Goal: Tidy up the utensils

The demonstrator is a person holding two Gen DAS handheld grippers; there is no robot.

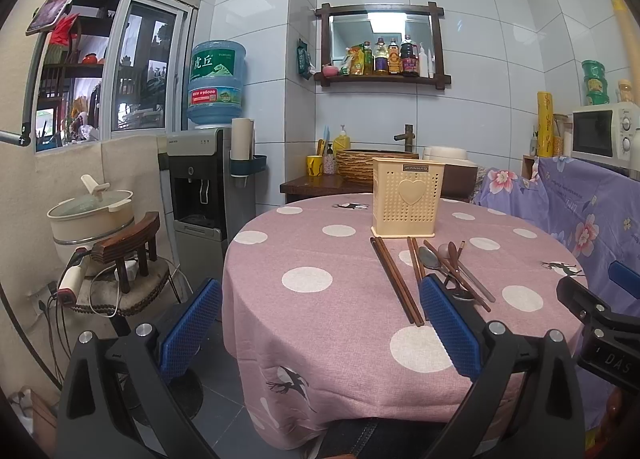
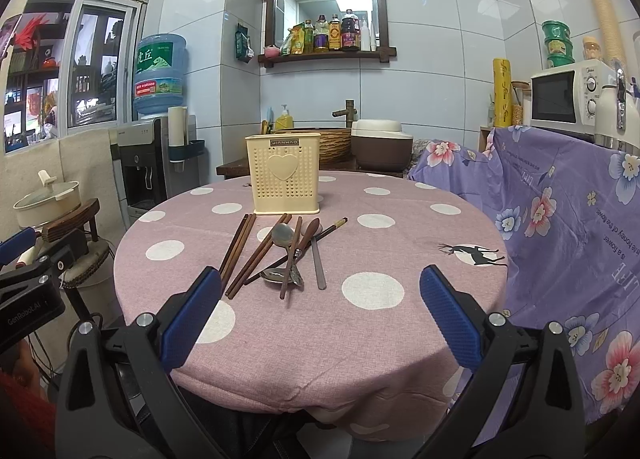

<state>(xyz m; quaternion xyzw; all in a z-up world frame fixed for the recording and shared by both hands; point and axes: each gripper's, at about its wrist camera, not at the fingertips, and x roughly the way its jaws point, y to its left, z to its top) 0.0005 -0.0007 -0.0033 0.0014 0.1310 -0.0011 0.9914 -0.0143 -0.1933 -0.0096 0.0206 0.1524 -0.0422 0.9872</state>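
Start of sort: nothing gripped, utensils loose in front of the holder.

Your left gripper [image 1: 320, 323] hangs off the table's near-left edge, jaws wide and empty. From it, the wooden chopsticks [image 1: 396, 279] lie at 1 o'clock, and the cream slotted holder [image 1: 407, 197] stands upright beyond them at 12 to 1. Your right gripper [image 2: 320, 309] is also spread wide, holding nothing, above the pink dotted tablecloth [image 2: 400, 219]. The pile of spoons [image 2: 282, 237] and sticks sits at its 11 o'clock. Judgement: no pickup made yet; next, lower one gripper onto a single chopstick, narrow the jaws across its shaft, then lift it to the holder.
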